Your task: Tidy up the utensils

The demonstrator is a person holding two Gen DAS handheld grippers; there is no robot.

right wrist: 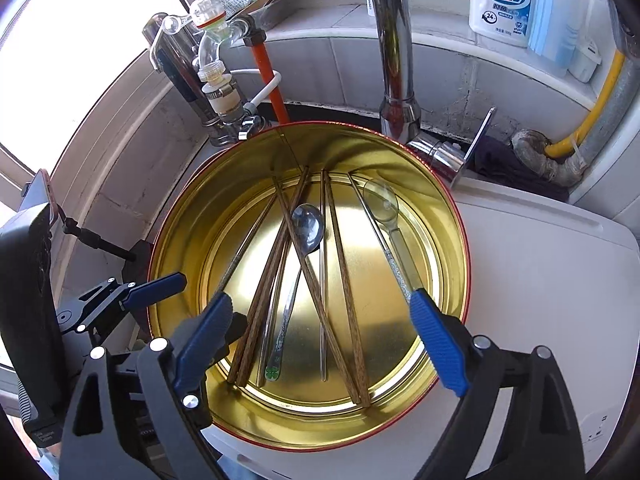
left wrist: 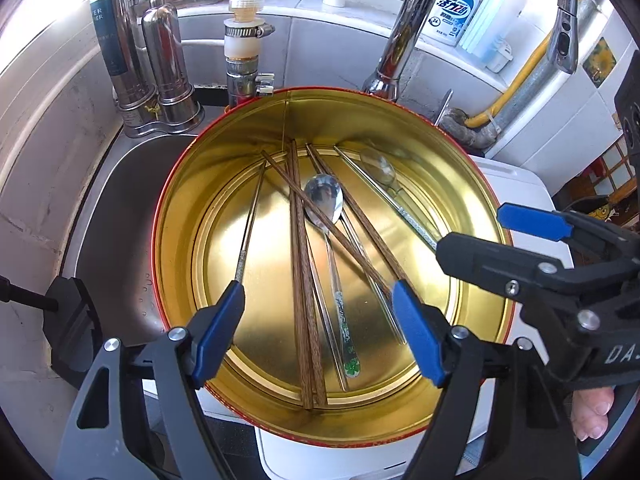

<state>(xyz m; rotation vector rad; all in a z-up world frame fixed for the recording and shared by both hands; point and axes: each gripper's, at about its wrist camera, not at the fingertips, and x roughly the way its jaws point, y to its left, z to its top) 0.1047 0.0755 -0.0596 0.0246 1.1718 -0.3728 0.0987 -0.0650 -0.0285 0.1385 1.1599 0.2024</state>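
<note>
Left gripper (left wrist: pixel 318 330): jaws wide, nothing between the blue pads; it hangs over the near rim of the tin, tips above the handle ends of the utensils, no contact that shows.
Right gripper (right wrist: pixel 322 330): jaws wide and empty, poised over the near side of the tin; its right pad lies just beside the patterned handle of one metal chopstick — whether it touches, I cannot tell.
Gold tin (left wrist: pixel 176 216): round, red outside, open at the top, standing on a white appliance lid (right wrist: pixel 540 264) with its left part overhanging the steel sink (left wrist: pixel 116 216).
Wooden chopsticks (left wrist: pixel 302 280): four brown sticks flat on the tin's floor; two lie side by side running near to far, the others cross them at a slant.
Metal spoon (left wrist: pixel 325 200): bowl near the middle of the tin, handle with a green clover mark pointing to the near rim, under one slanted wooden stick.
Metal chopsticks (left wrist: pixel 250 226): thin silver sticks, one by the left wall, others among the wooden ones and toward the right.
Clear spoon (right wrist: pixel 382 200): at the far right of the tin floor.
Room: the tin's wall rings everything; open floor shows at the near right and left.
Beyond: faucet (right wrist: pixel 394 40) at the far rim — detergent bottle (right wrist: pixel 502 0) on the ledge behind.
</note>
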